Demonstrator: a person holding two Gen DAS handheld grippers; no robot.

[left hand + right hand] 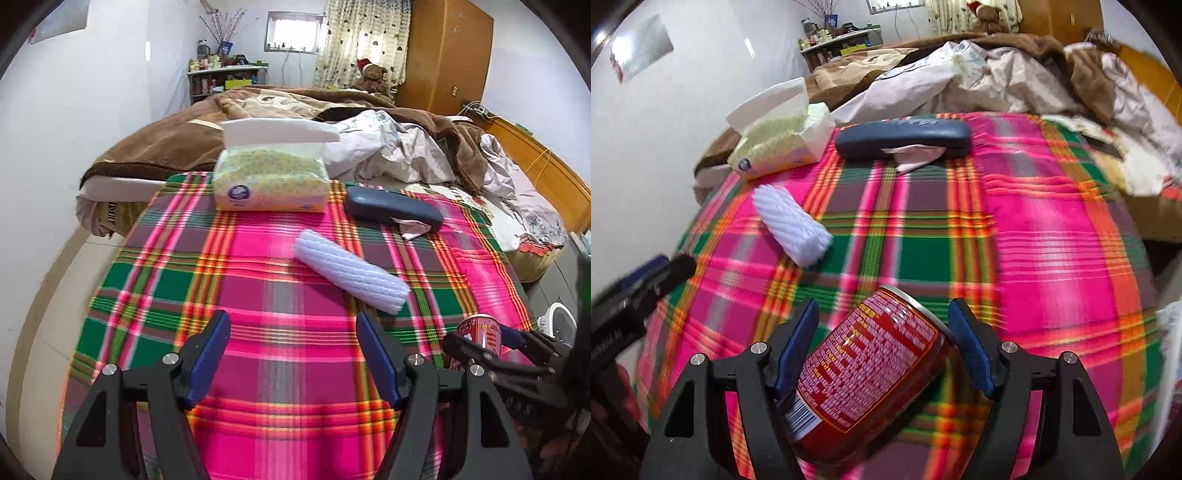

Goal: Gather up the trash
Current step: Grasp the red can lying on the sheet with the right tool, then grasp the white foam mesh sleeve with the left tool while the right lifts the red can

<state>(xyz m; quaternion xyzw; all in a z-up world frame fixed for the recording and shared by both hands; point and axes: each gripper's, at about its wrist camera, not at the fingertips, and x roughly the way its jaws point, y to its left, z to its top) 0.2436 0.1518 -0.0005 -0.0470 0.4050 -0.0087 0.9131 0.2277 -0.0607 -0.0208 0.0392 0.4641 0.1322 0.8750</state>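
A red drink can (866, 369) is tilted between the blue fingers of my right gripper (882, 343), which is shut on it above the plaid cloth (1052, 258). The can (480, 334) and right gripper also show at the right edge of the left wrist view. My left gripper (293, 354) is open and empty above the cloth (166, 280). A white foam sleeve (351, 271) lies ahead of it, also in the right wrist view (792, 225). A crumpled tissue (914, 157) lies against a dark glasses case (903, 140).
A tissue pack (271, 181) stands at the cloth's far edge, beside the glasses case (391, 210). An unmade bed with brown blanket (177, 144) and white sheets lies behind. A white bin (561, 325) sits low at the right. A wardrobe and shelf stand at the back.
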